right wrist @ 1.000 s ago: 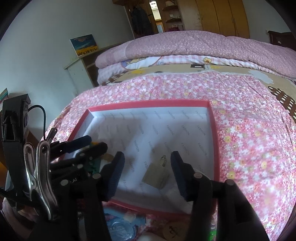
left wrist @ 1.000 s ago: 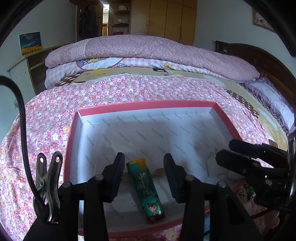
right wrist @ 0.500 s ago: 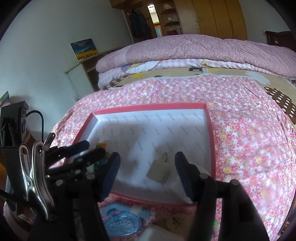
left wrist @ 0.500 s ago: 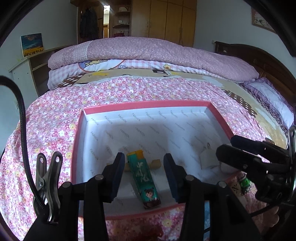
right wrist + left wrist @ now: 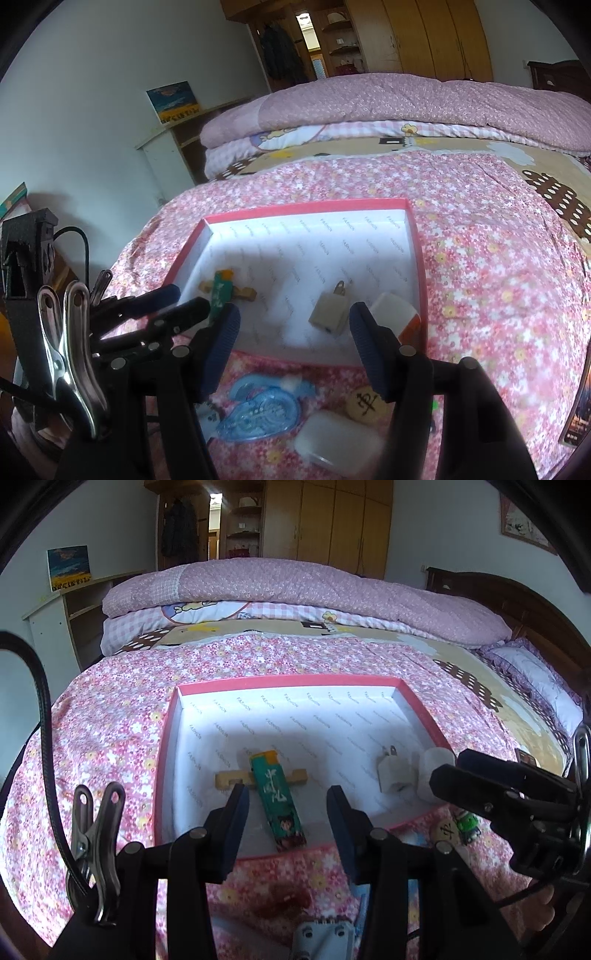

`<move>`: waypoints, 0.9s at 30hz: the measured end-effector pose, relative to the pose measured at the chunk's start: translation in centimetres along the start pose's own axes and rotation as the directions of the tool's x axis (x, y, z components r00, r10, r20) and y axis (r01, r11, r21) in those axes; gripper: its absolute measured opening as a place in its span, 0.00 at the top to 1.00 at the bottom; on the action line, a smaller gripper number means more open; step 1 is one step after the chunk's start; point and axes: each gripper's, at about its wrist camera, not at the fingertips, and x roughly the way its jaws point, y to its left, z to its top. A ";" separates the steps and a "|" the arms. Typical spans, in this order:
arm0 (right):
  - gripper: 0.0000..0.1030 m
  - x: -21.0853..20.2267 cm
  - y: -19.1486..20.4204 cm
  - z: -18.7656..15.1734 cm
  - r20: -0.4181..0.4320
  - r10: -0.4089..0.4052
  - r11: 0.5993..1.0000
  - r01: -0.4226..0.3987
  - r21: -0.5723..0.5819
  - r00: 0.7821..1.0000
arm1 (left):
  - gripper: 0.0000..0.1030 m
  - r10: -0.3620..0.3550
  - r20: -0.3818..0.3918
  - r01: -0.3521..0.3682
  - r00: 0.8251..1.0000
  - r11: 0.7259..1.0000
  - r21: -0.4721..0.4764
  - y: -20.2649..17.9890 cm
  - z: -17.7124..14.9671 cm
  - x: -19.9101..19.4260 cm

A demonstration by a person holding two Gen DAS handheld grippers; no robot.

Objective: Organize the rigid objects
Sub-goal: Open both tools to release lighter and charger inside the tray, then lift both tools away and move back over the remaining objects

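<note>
A pink-rimmed white box [image 5: 288, 681] [image 5: 306, 206] lies on the flowered bedspread. In it lie a green lighter [image 5: 277, 797] [image 5: 221, 290] across a wooden piece [image 5: 225, 778] [image 5: 245, 293], a white plug adapter [image 5: 391, 775] [image 5: 328, 312] and a white block [image 5: 430, 771] [image 5: 393, 312] at its right corner. My left gripper [image 5: 284, 830] is open and empty over the box's near edge. My right gripper [image 5: 293, 347] is open and empty, also near that edge. On the bedspread in front lie a blue correction-tape dispenser [image 5: 258, 413], a wooden chess disc [image 5: 365, 402] [image 5: 445, 830] and a white case [image 5: 336, 443].
A small green toy [image 5: 467, 823] lies by the disc. A grey object [image 5: 321, 938] sits at the bottom edge of the left wrist view. Folded pink quilts [image 5: 295, 590] lie at the far side of the bed. A white shelf [image 5: 166, 147] stands left.
Both grippers have pulled back and up from the box. More of the bedspread and the loose things in front of the box now show. Both stay open.
</note>
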 end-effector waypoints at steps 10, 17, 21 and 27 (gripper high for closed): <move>0.39 -1.6 0.1 -1.5 0.002 0.008 1.000 -0.009 0.014 1.000 | 0.55 0.002 0.001 -0.002 1.000 1.000 -0.001 -0.5 -1.1 -1.5; 0.39 -2.7 -0.1 -2.6 0.003 0.005 1.000 -0.005 0.021 1.000 | 0.55 0.001 0.001 -0.001 1.000 1.000 -0.005 -0.7 -2.7 -3.1; 0.39 -3.1 -0.3 -3.4 -0.007 0.002 1.000 -0.002 0.025 1.000 | 0.55 -0.001 -0.003 0.001 1.000 1.000 -0.004 -0.9 -3.4 -3.8; 0.39 -3.4 -0.5 -4.4 -0.019 0.001 0.999 -0.001 0.035 1.000 | 0.55 -0.005 -0.002 0.005 1.000 1.000 -0.001 -1.1 -3.8 -4.4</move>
